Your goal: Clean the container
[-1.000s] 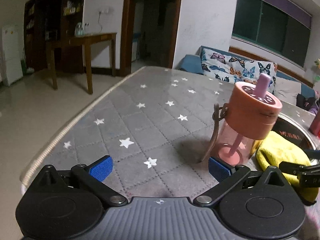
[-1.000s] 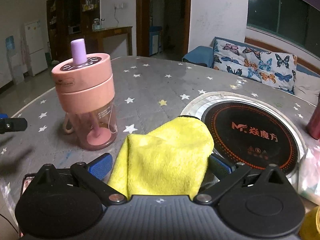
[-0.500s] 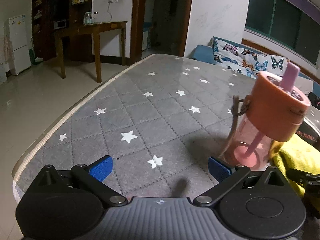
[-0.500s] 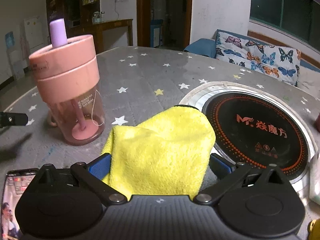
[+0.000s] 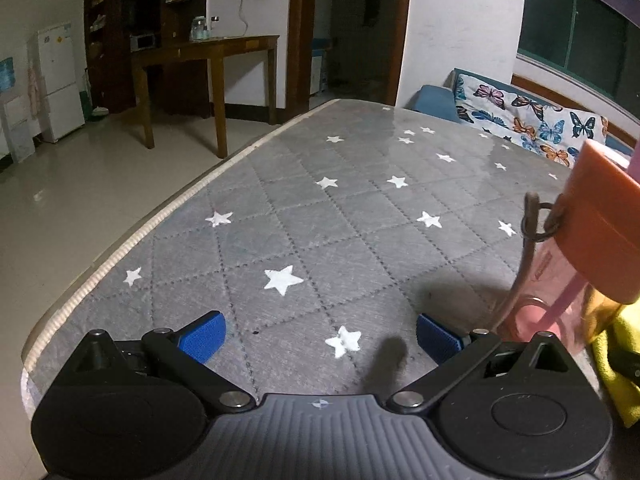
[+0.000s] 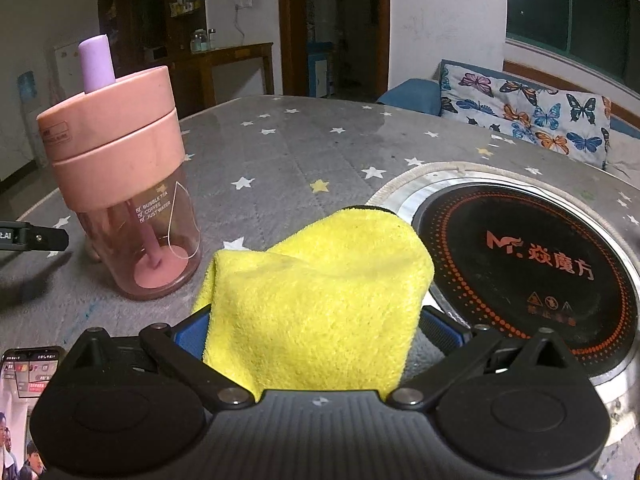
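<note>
A pink see-through cup (image 6: 136, 200) with a salmon lid and a lilac straw (image 6: 96, 62) stands upright on the grey star-patterned table cover (image 6: 300, 160). My right gripper (image 6: 316, 332) is shut on a folded yellow cloth (image 6: 320, 292), which fills the gap between its blue pads, just right of the cup. In the left wrist view the cup (image 5: 592, 240) sits at the far right edge, its brown strap (image 5: 532, 220) hanging down the side. My left gripper (image 5: 320, 336) is open and holds nothing, left of the cup; its tip (image 6: 36, 236) shows in the right wrist view.
A round black induction cooktop (image 6: 520, 260) is set in the table to the right of the cloth. A phone (image 6: 24, 380) lies at the near left. The table's rounded edge (image 5: 120, 252) drops to the floor on the left. A butterfly cushion (image 6: 540, 116) lies behind.
The left gripper has swung left, so the cup slid to the right edge of its view. The right gripper with the cloth has drawn closer to the cup.
</note>
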Action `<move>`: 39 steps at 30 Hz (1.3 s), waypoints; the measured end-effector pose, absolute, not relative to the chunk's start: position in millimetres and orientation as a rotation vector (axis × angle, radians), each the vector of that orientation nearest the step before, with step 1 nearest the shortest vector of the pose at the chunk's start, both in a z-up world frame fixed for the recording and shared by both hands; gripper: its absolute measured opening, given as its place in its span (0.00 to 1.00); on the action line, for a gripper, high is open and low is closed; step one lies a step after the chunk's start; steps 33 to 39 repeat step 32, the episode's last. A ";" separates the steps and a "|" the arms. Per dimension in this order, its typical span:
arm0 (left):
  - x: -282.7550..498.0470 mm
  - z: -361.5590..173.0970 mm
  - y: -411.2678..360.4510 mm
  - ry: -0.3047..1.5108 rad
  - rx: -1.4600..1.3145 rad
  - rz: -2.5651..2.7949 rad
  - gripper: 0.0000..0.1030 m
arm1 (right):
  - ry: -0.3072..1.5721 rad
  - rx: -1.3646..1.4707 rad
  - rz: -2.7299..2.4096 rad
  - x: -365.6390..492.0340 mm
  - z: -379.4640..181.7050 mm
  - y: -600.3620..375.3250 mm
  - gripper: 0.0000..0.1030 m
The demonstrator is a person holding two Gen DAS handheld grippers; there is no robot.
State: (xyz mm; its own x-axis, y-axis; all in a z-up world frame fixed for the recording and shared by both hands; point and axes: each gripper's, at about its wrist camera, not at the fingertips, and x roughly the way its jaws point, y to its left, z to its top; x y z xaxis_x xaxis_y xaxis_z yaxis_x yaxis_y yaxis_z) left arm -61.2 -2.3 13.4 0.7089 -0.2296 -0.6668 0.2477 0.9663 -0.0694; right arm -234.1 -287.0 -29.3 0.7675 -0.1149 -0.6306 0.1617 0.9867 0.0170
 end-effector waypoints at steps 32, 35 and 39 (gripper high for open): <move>-14.0 4.6 -0.8 0.669 -0.016 -0.229 1.00 | 0.677 0.085 -0.149 -236.1 -30.5 -282.2 1.00; -14.0 4.6 -0.8 0.669 -0.016 -0.229 1.00 | 0.677 0.085 -0.149 -236.1 -30.5 -282.2 1.00; -14.0 4.6 -0.8 0.669 -0.016 -0.229 1.00 | 0.677 0.085 -0.149 -236.1 -30.5 -282.2 1.00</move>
